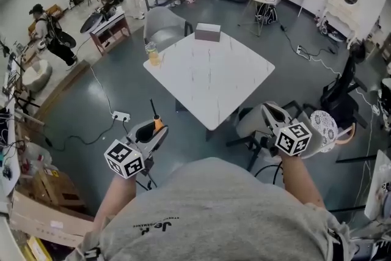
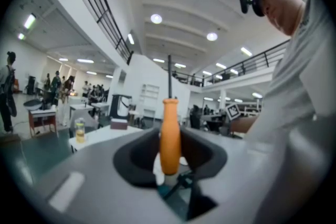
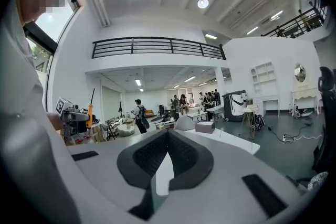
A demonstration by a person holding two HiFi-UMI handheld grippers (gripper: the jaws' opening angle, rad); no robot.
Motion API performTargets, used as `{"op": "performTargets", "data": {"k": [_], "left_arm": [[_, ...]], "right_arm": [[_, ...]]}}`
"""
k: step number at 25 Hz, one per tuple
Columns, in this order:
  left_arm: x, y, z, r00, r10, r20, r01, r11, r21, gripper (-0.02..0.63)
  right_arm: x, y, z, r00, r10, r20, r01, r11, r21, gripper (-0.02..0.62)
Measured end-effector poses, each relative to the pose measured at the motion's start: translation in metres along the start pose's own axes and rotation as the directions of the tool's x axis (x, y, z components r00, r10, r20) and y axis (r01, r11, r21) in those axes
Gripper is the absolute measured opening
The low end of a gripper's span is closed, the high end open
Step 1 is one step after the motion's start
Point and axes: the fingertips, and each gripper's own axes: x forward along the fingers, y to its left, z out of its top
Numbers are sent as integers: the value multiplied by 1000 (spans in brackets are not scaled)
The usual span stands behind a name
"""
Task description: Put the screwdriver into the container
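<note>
A screwdriver [image 1: 156, 123] with an orange handle [image 2: 169, 136] and a thin black shaft stands upright between the jaws of my left gripper [image 1: 153, 131], which is shut on the handle. That gripper hangs low, short of the white table [image 1: 214, 85]. On the table's far edge sits a small brown box-like container [image 1: 208, 32], also visible in the left gripper view as the box [image 2: 118, 124] and in the right gripper view as the box [image 3: 205, 127]. My right gripper [image 1: 270, 115] is shut and empty, near the table's right corner.
A jar of yellow liquid [image 1: 153, 55] stands on the table's left corner. Chairs [image 1: 164, 26] flank the table, and a cable with a power strip [image 1: 121, 115] lies on the floor. Several people and desks are at the back left.
</note>
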Motion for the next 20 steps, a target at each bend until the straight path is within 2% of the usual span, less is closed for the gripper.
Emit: {"op": "performTargets", "data": {"k": [12, 20], "left_arm": [[55, -69, 0, 1000, 10, -5, -10, 1000, -11, 123], [89, -118, -6, 999, -5, -52, 5, 1000, 7, 122]], "right_arm": [[-55, -46, 1, 996, 86, 32, -86, 996, 13, 9], [-89, -77, -6, 991, 124, 57, -127, 991, 37, 8]]}}
